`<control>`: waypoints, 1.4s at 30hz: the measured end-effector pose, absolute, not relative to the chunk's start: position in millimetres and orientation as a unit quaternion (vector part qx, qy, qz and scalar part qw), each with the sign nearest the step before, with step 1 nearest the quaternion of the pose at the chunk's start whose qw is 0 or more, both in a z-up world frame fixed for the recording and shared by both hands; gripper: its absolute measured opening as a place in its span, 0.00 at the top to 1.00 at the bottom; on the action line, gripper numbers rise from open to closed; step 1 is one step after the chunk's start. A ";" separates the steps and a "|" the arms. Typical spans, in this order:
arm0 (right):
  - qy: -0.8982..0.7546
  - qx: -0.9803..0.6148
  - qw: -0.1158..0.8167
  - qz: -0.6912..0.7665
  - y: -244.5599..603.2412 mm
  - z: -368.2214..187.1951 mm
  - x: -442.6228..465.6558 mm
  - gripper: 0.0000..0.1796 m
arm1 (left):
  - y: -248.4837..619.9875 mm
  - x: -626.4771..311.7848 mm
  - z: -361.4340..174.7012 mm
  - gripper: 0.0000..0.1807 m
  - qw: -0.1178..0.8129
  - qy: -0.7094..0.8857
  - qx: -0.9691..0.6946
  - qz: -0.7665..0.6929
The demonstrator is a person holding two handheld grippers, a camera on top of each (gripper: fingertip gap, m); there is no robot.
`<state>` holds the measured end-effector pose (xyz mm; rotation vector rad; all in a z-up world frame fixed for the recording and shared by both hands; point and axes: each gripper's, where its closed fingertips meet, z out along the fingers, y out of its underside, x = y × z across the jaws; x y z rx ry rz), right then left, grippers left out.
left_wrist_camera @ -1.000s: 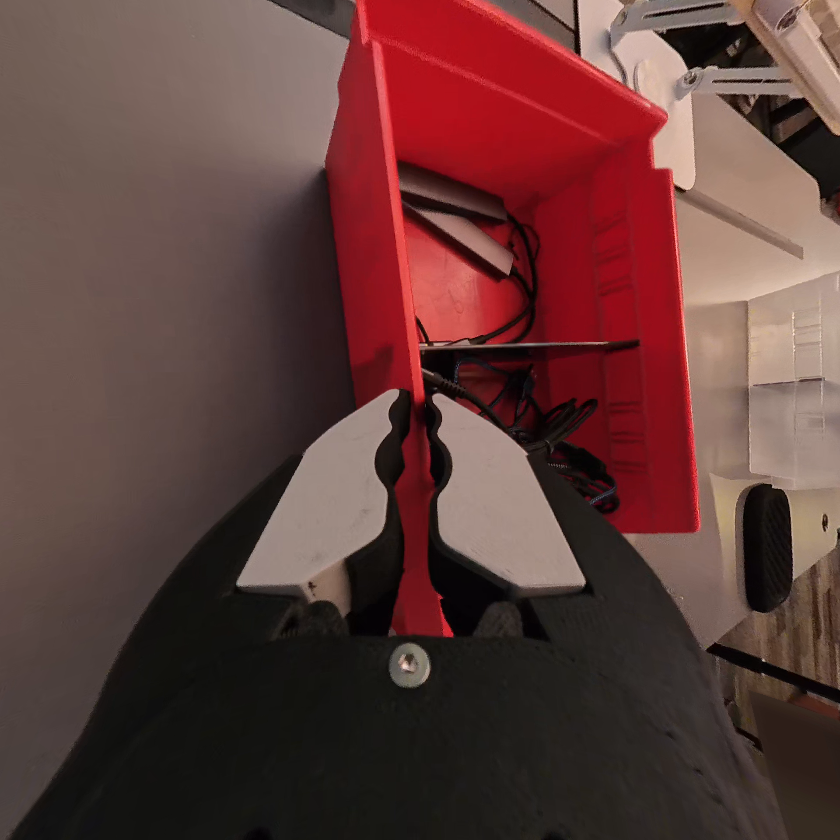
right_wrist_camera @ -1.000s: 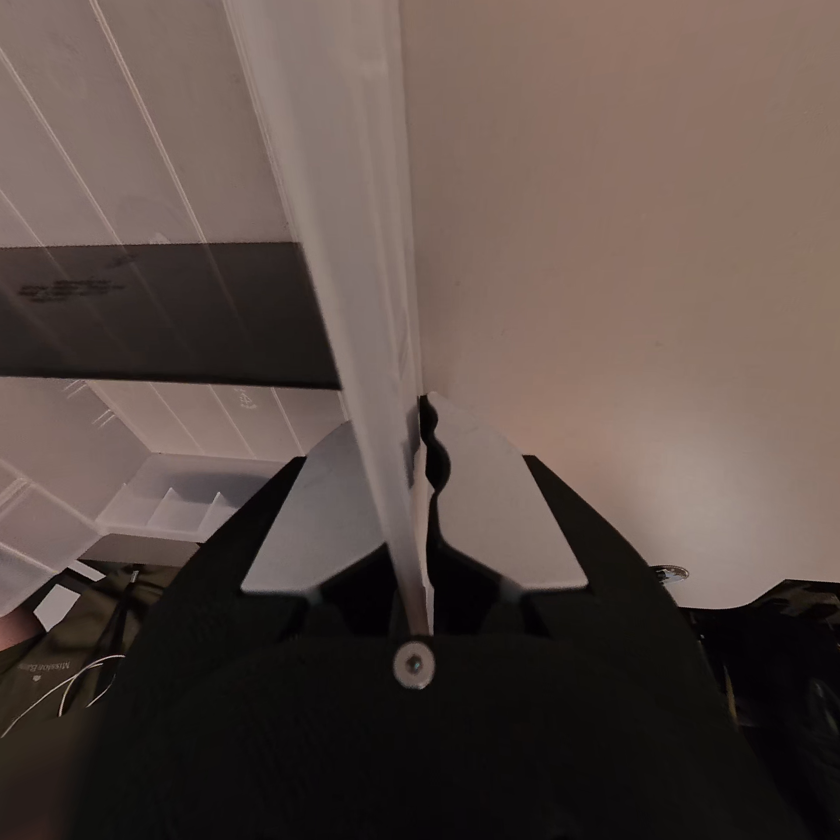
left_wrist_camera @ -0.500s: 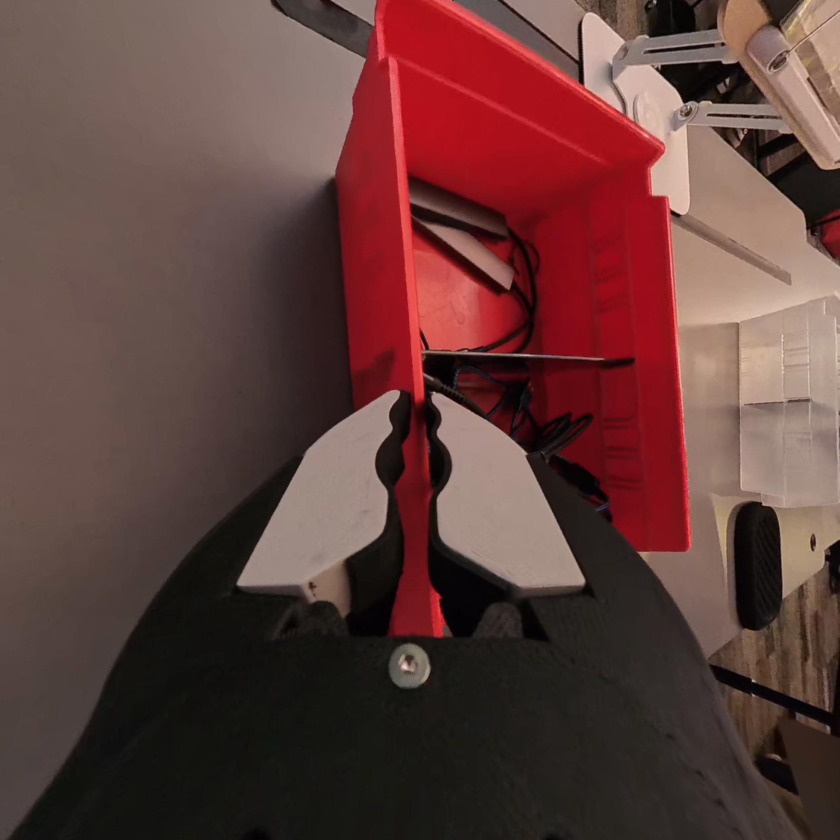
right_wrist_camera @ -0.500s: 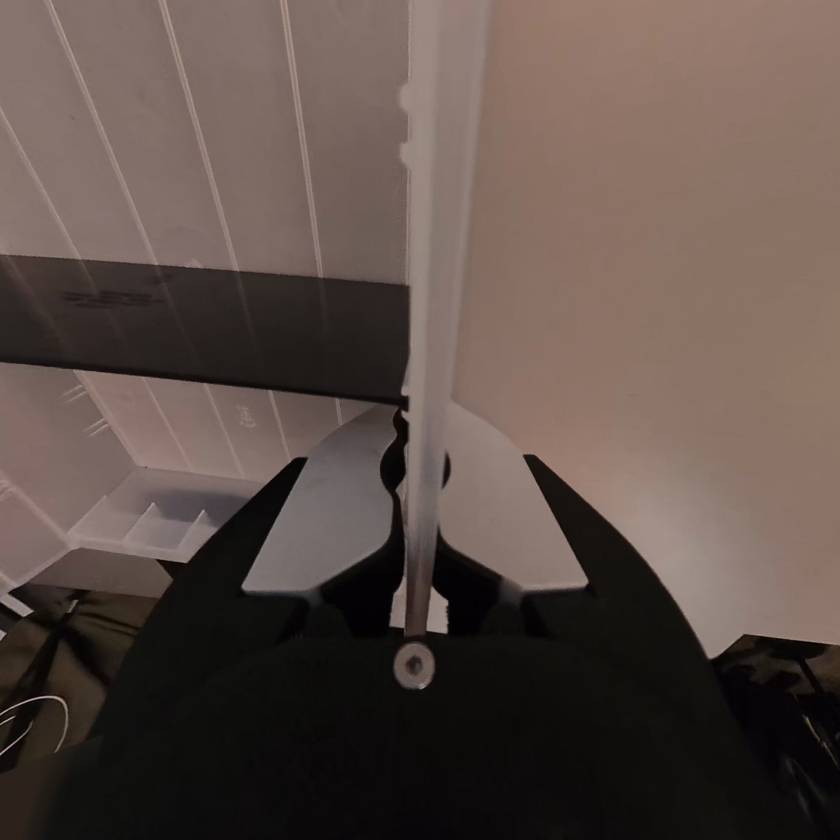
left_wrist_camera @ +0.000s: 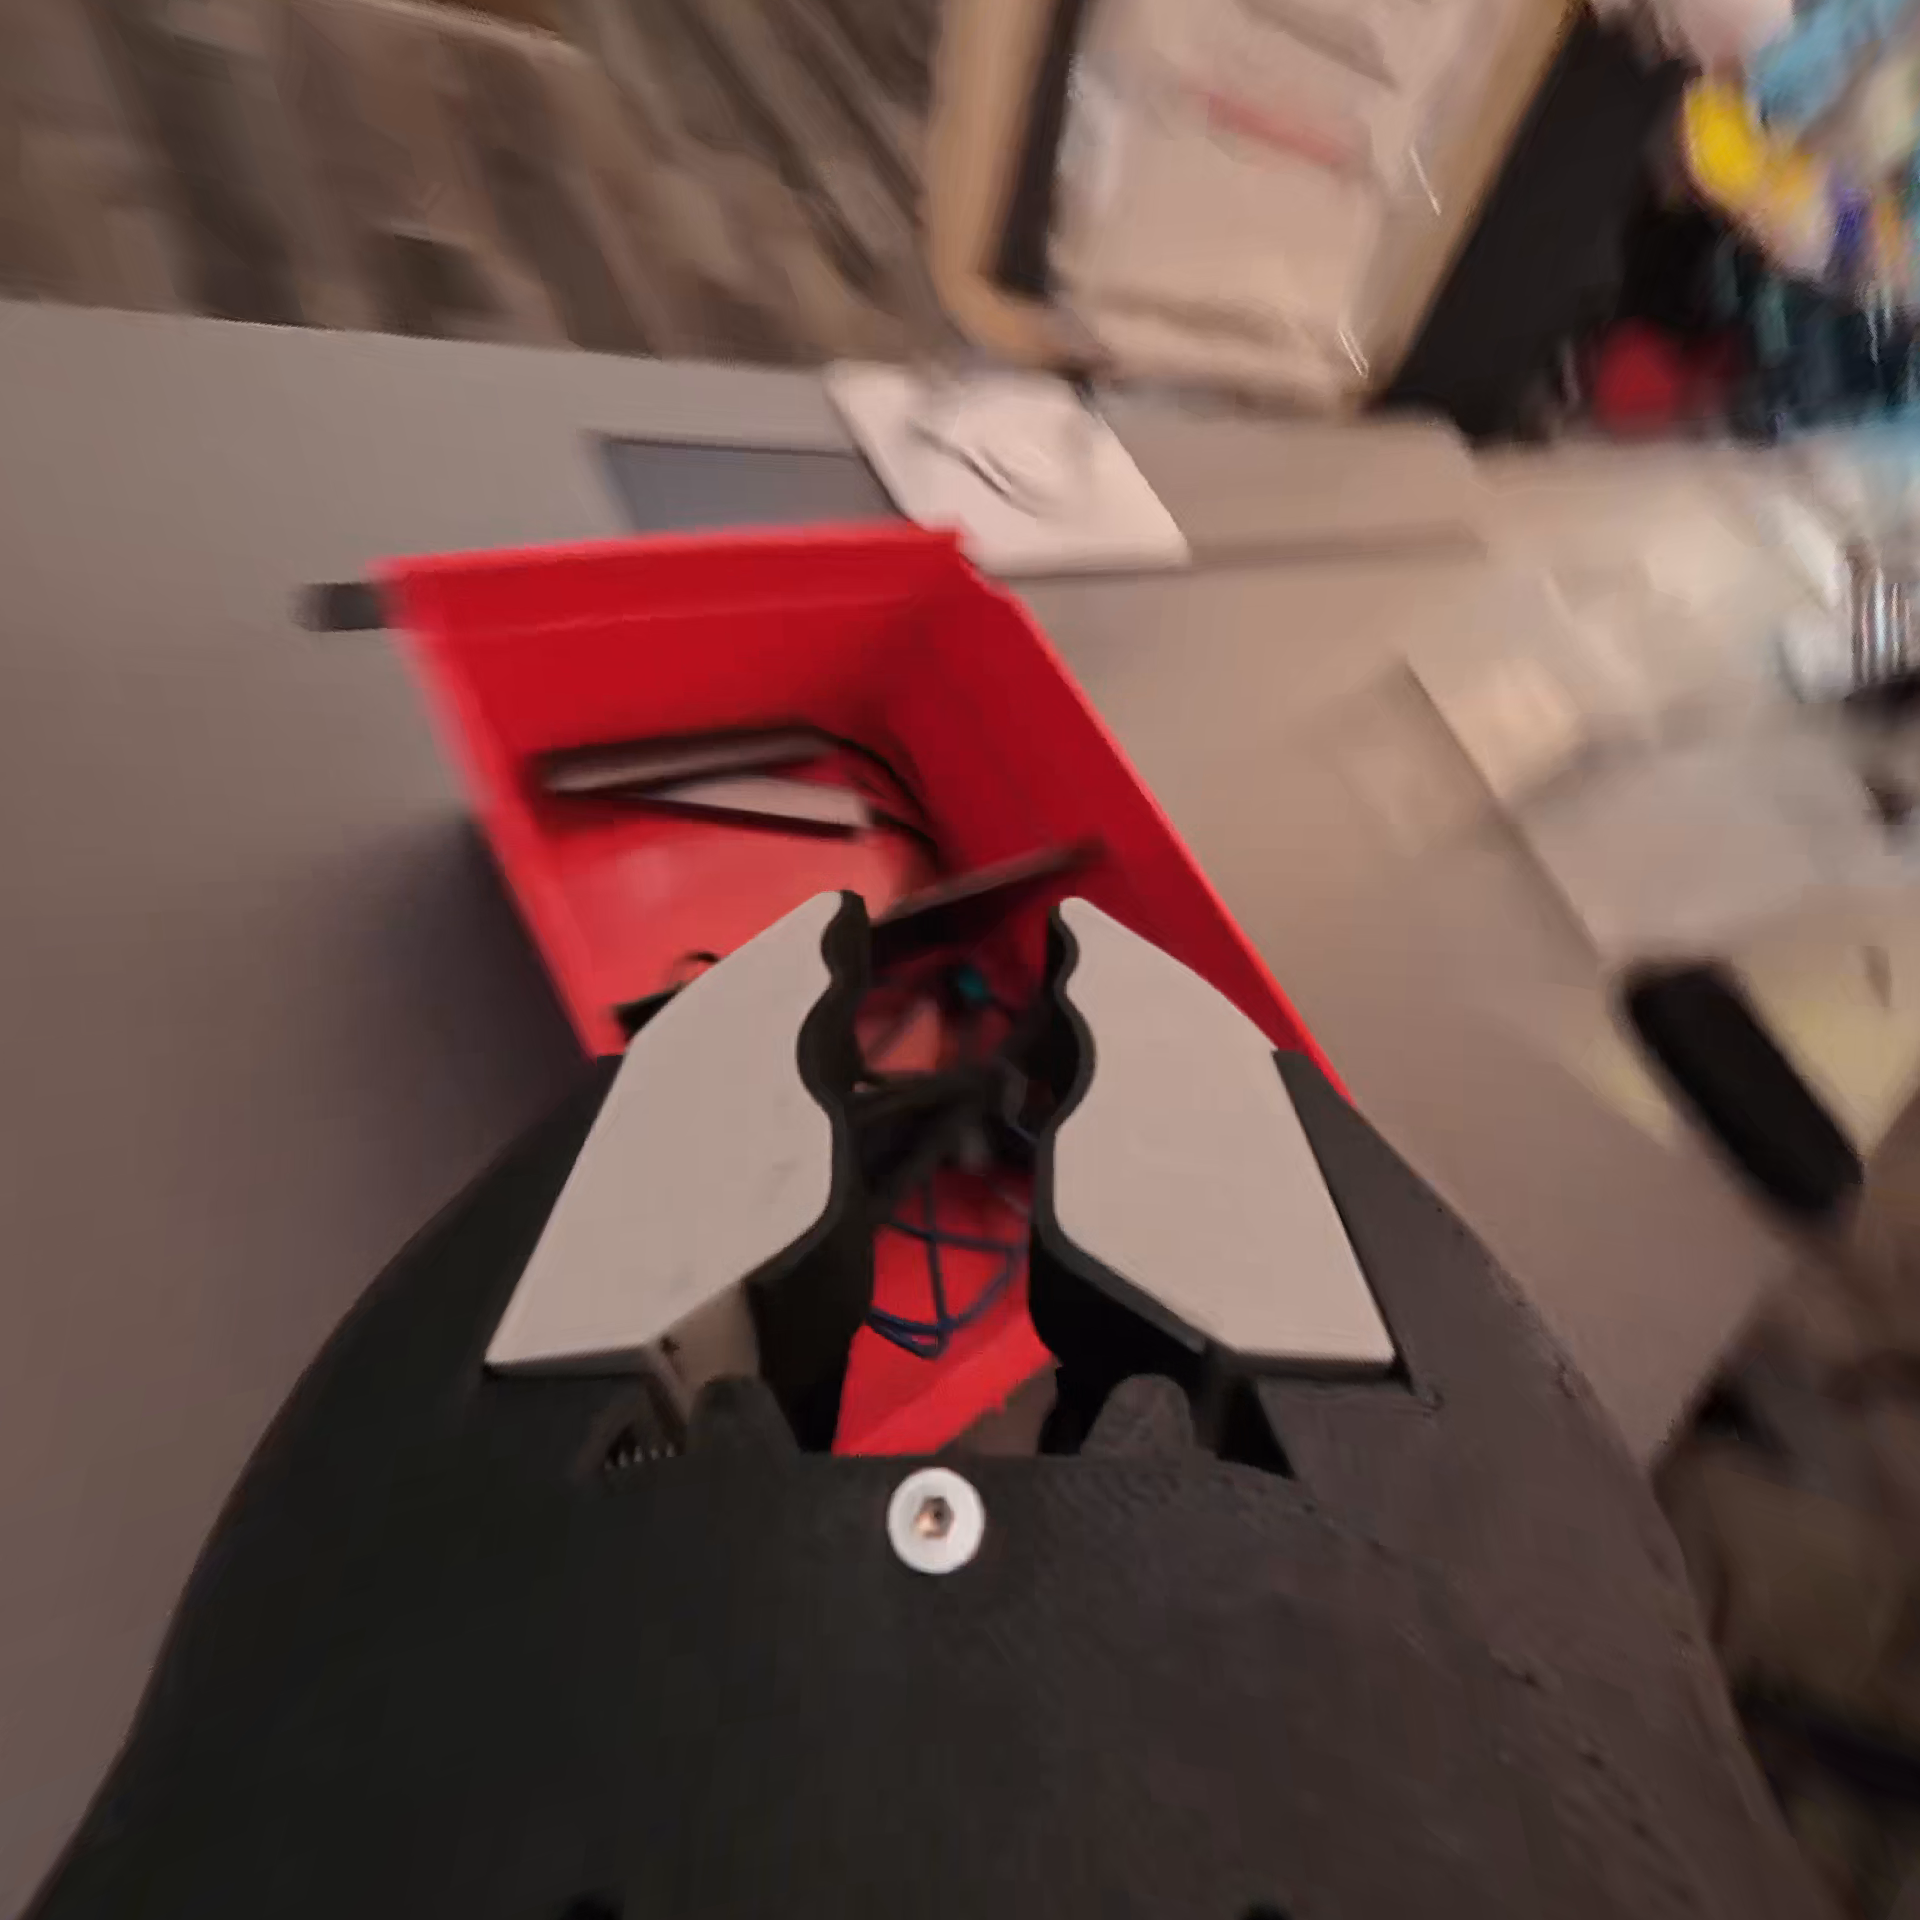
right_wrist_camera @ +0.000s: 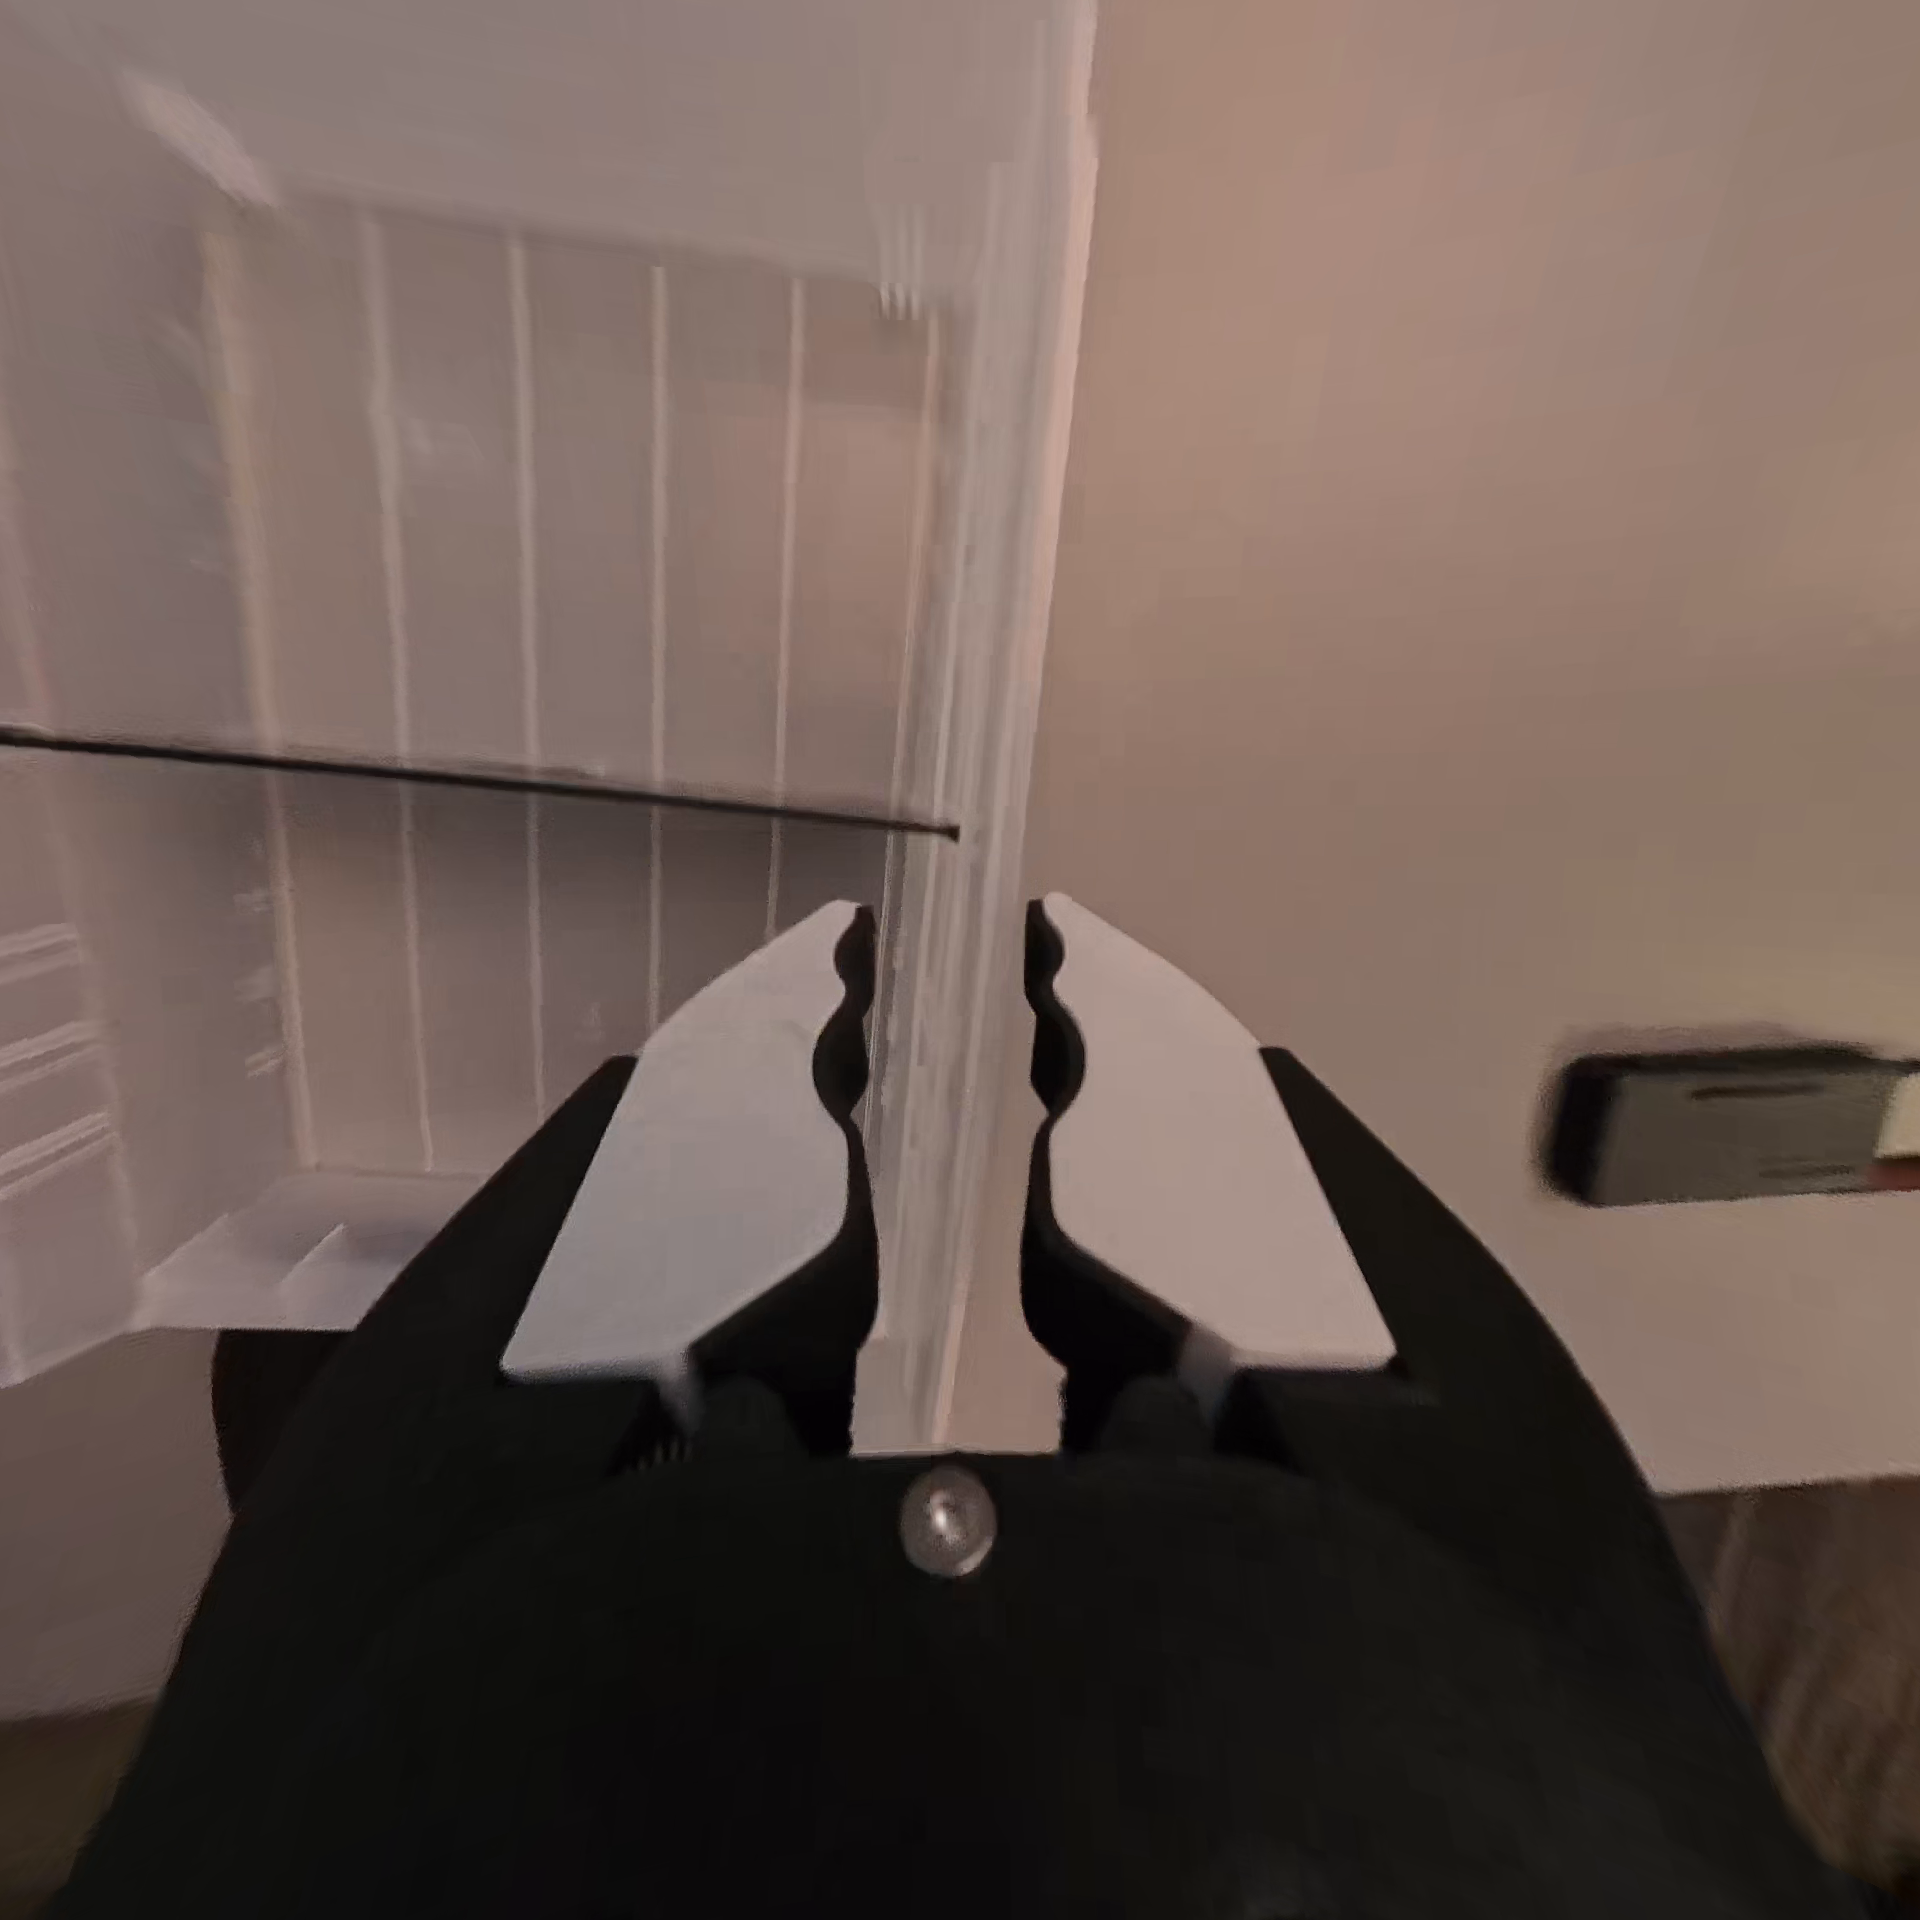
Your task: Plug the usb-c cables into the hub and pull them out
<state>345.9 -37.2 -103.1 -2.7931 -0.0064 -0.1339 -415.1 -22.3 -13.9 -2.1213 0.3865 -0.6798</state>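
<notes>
The left gripper is open, with a gap between its two grey fingers, and it holds nothing. It sits over the near end of a red bin that stands on the grey counter. Inside the bin lies a tangle of black and blue cables, and a flat grey hub rests at the far end. The picture is blurry, so the plugs are hard to see. The right gripper is open too. The thin wall of a clear plastic bin stands between its fingers without being squeezed. A dark little box lies on the counter to the right.
</notes>
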 end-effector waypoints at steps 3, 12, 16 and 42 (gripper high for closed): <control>-0.045 -0.948 0.314 -0.026 -15.1 -46.2 312.3 0.81 | -33.3 -387.2 -42.2 0.82 0.356 0.262 -0.874 -0.199; -0.255 -0.727 0.499 0.396 -58.4 75.9 111.0 0.73 | -23.6 -365.4 -130.0 0.74 0.198 0.402 -0.892 -0.058; -0.294 -0.692 0.508 0.419 -70.2 97.0 81.5 0.72 | -32.9 -358.1 -142.9 0.74 0.159 0.429 -0.886 -0.071; -0.353 -0.575 0.609 0.417 -71.5 144.8 46.7 0.85 | -21.3 -350.2 -86.7 0.94 0.207 0.384 -0.900 0.010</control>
